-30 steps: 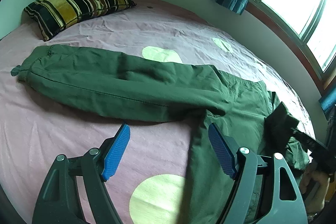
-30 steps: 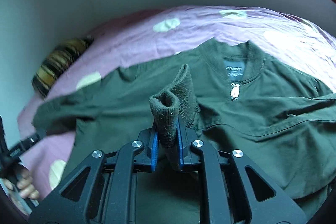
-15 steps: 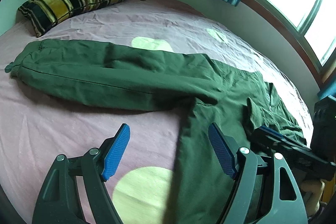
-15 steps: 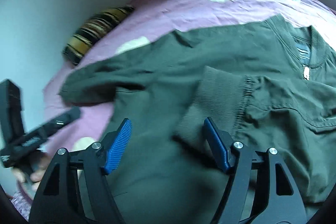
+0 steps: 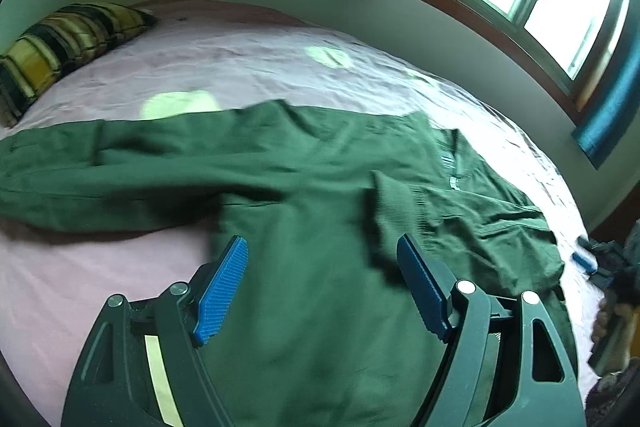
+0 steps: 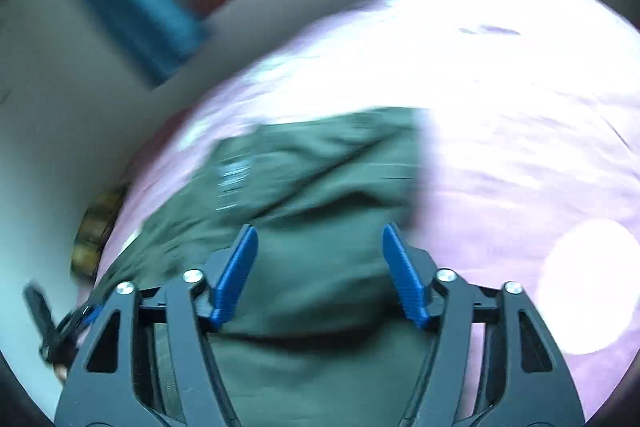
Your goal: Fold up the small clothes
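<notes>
1. The green jacket (image 5: 320,187) lay spread on the pink bed (image 5: 240,67), one sleeve (image 5: 460,219) folded across its front.
2. The left tongs (image 5: 324,287) hung over it, spread apart and empty.
3. The right tongs (image 6: 318,271) were likewise parted, gripping nothing.

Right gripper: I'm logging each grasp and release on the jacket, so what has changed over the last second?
The right gripper let go of the ribbed cuff it was pinching; its fingers now stand open, and the folded-in sleeve lies on the green jacket. It has swung toward the jacket's window-side edge. The left gripper moved from the pink sheet over the jacket body. It stayed open and empty; the other sleeve stays stretched out.
</notes>
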A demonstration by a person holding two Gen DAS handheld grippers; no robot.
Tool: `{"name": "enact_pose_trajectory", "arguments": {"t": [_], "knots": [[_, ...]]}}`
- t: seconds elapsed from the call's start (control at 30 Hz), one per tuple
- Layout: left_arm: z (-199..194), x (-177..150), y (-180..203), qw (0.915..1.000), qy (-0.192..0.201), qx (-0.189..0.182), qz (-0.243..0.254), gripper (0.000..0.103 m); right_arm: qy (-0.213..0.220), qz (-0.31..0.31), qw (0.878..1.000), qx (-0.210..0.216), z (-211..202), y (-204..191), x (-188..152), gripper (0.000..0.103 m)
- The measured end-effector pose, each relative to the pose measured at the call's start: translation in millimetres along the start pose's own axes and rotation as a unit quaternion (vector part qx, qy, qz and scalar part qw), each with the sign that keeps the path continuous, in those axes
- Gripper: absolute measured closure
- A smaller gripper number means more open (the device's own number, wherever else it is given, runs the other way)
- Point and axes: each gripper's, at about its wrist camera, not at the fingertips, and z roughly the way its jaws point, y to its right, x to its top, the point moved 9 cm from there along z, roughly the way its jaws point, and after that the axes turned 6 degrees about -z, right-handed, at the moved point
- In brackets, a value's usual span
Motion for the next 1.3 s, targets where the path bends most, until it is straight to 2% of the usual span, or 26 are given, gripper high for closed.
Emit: {"name": "enact_pose_trajectory", "arguments": {"t": [0.1,0.17,0.2,0.23,0.33,0.47,0.57,0.6,0.63,0.67,0.77,0.9,0.93,0.97,1.0,1.13,1.3], "knots": [[17,-1,25,0.9999,-0.009,-0.005,0.011,0.026,-0.047,0.021,0.998,0.032,19,18,-13,0.041],[29,-3,39,0.9997,-0.018,-0.004,0.014,0.026,-0.066,0.008,0.997,0.041,26,20,-23,0.055],[33,-5,44,0.9996,-0.022,-0.004,0.015,0.026,-0.075,0.001,0.996,0.043,28,20,-28,0.073],[38,-6,49,0.9995,-0.026,-0.004,0.017,0.026,-0.081,-0.004,0.996,0.044,30,21,-33,0.083],[53,-12,57,0.9990,-0.037,0.003,0.025,0.026,-0.080,-0.007,0.995,0.059,33,31,-41,0.090],[69,-18,64,0.9977,-0.054,0.016,0.037,0.026,-0.080,0.013,0.992,0.099,29,36,-40,0.089],[74,-20,63,0.9971,-0.063,0.018,0.040,0.026,-0.077,0.024,0.988,0.134,15,36,-25,0.075],[76,-21,62,0.9970,-0.064,0.018,0.039,0.026,-0.068,0.027,0.986,0.146,13,35,-17,0.064],[78,-22,61,0.9968,-0.067,0.019,0.038,0.026,-0.060,0.031,0.986,0.150,15,35,-4,0.054],[80,-23,59,0.9965,-0.072,0.022,0.035,0.026,-0.057,0.032,0.988,0.139,20,39,8,0.051],[84,-27,56,0.9962,-0.079,0.026,0.028,0.026,-0.062,0.032,0.990,0.125,43,46,35,0.051],[87,-29,56,0.9959,-0.077,0.034,0.033,0.025,-0.076,0.059,0.986,0.139,81,55,61,0.051],[88,-30,56,0.9958,-0.077,0.036,0.035,0.024,-0.078,0.064,0.984,0.145,89,55,66,0.057],[88,-30,56,0.9958,-0.077,0.037,0.036,0.024,-0.082,0.058,0.983,0.153,96,52,69,0.070],[89,-30,56,0.9957,-0.076,0.038,0.037,0.023,-0.088,0.046,0.983,0.152,102,48,71,0.099],[93,-32,56,0.9954,-0.074,0.044,0.043,0.023,-0.086,0.009,0.986,0.142,113,40,84,0.099],[96,-34,53,0.9953,-0.076,0.042,0.043,0.022,-0.098,0.026,0.983,0.151,126,53,75,0.099]]}}
